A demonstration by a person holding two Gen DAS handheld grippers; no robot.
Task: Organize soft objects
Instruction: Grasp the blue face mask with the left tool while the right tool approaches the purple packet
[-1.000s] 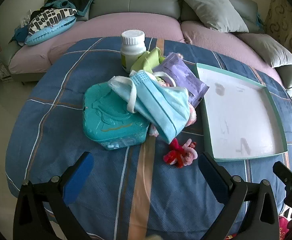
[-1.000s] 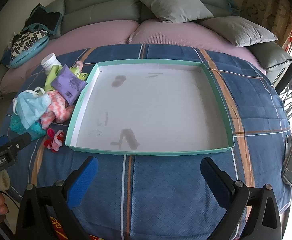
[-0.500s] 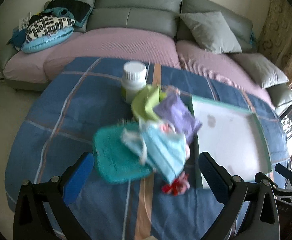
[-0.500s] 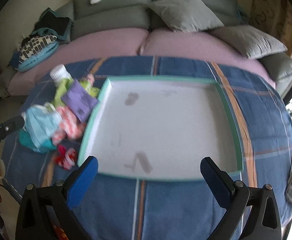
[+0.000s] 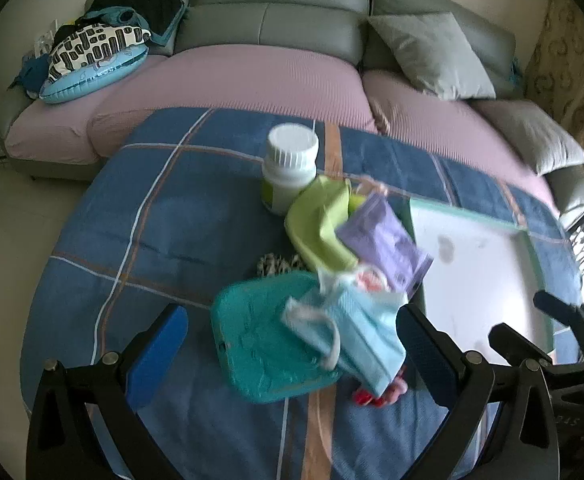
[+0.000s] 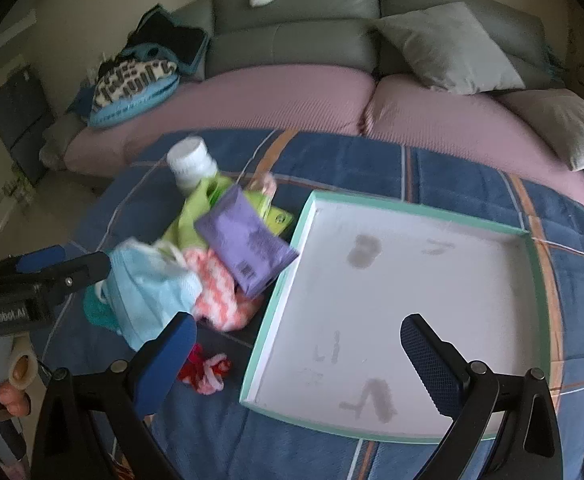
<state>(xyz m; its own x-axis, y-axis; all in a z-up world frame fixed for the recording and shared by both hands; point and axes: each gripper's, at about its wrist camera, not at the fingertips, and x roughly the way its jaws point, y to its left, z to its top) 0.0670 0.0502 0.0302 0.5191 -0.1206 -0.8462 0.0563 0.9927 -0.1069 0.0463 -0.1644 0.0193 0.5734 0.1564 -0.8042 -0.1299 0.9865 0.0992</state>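
Your left gripper [image 5: 289, 344] hovers with fingers spread wide, empty, over the blue face mask [image 5: 362, 338] draped on a teal case [image 5: 263, 344]. Your right gripper [image 6: 298, 354] is likewise wide open and empty, reaching over the edge of the empty teal-rimmed tray [image 6: 534, 268]. "GenRobot.AI" shows on the left gripper's body. Purple packet [image 6: 247, 246], pink striped sock [image 6: 219, 296] and white-capped bottle [image 5: 289, 168] crowd the blue plaid surface [image 5: 151, 216].
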